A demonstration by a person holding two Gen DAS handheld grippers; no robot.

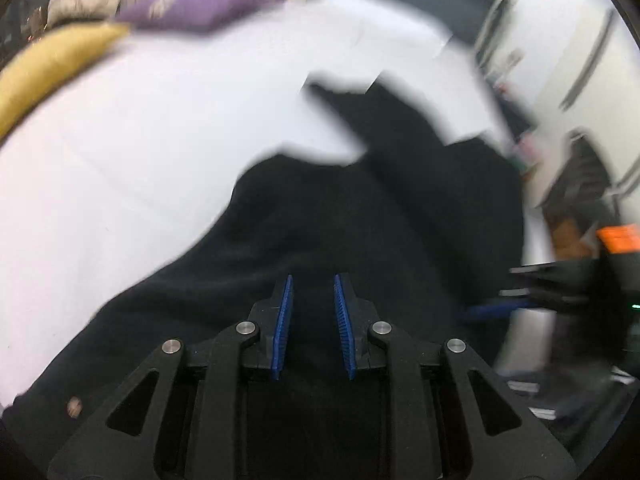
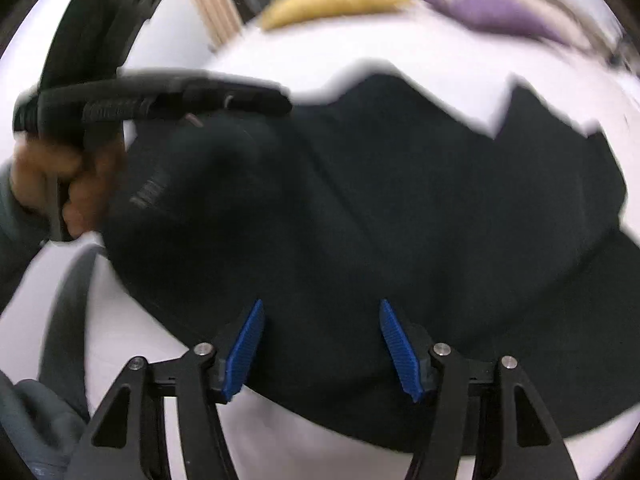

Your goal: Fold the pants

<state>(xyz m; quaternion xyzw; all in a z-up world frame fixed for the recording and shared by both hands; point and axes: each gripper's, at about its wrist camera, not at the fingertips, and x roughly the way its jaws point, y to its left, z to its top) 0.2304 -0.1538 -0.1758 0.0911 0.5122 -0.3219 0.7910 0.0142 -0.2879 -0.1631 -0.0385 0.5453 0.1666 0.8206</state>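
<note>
Black pants [image 1: 340,220] lie bunched on a white surface [image 1: 140,140]; both views are motion-blurred. My left gripper [image 1: 313,280] hovers over the cloth, its blue pads [image 1: 285,320] a small gap apart, nothing clearly pinched. My right gripper [image 2: 321,304] is wide open over the near edge of the pants [image 2: 360,208], its blue pads [image 2: 244,348] on either side of the cloth. The left gripper [image 2: 276,100] shows in the right wrist view at the pants' left part, held by a hand [image 2: 60,184]. The right gripper [image 1: 472,314] shows at the right edge of the left wrist view.
A yellow cushion [image 1: 52,64] and a purple cushion [image 1: 192,8] lie at the far side of the white surface; they also show in the right wrist view, yellow [image 2: 332,0] and purple [image 2: 496,12]. Furniture and clutter [image 1: 576,184] stand to the right.
</note>
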